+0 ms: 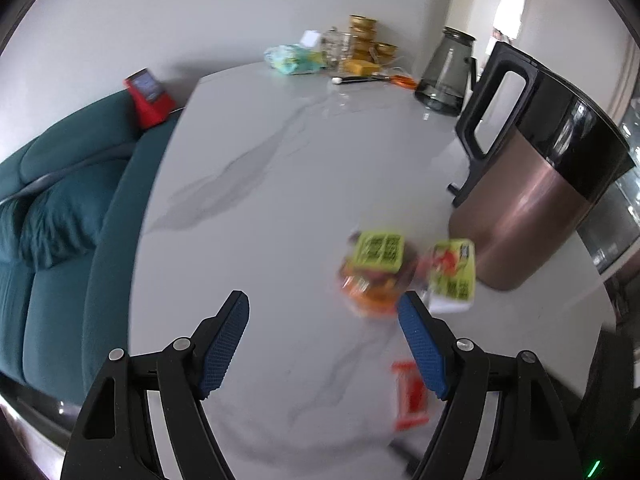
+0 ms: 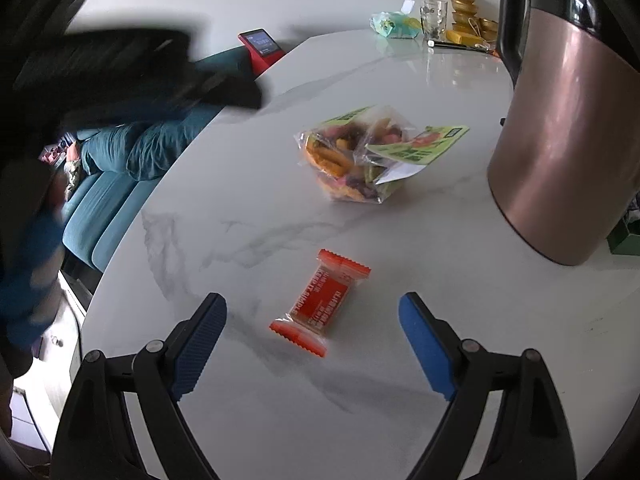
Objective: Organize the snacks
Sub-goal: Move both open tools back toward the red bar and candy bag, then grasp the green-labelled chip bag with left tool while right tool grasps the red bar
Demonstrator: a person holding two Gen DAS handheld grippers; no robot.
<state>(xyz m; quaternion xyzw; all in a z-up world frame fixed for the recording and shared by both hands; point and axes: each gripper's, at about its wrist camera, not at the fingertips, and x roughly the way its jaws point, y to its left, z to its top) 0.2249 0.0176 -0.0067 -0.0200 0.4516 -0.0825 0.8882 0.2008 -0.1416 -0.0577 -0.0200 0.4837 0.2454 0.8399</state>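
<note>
Two clear bags of coloured snacks with green labels (image 2: 356, 156) lie together on the white marble table (image 2: 248, 200), beside a copper jug. A small orange wrapped bar (image 2: 318, 304) lies nearer to me. My right gripper (image 2: 312, 308) hovers above that bar, open, with the bar showing between its blue pads and untouched. In the left wrist view the snack bags (image 1: 380, 268) are blurred, just beyond the right fingertip. My left gripper (image 1: 324, 308) is open and empty over bare table. The orange bar (image 1: 410, 396) sits partly behind its right finger. The left gripper also appears as a dark blur (image 2: 132, 72).
A tall copper jug with a black handle (image 1: 536, 184) stands at the right, close to the bags. At the table's far end are gold tins (image 1: 362, 40), a glass (image 2: 434, 18), a green packet (image 1: 294, 58) and a dark carafe (image 1: 444, 72). A teal sofa (image 1: 60, 216) lies left of the table.
</note>
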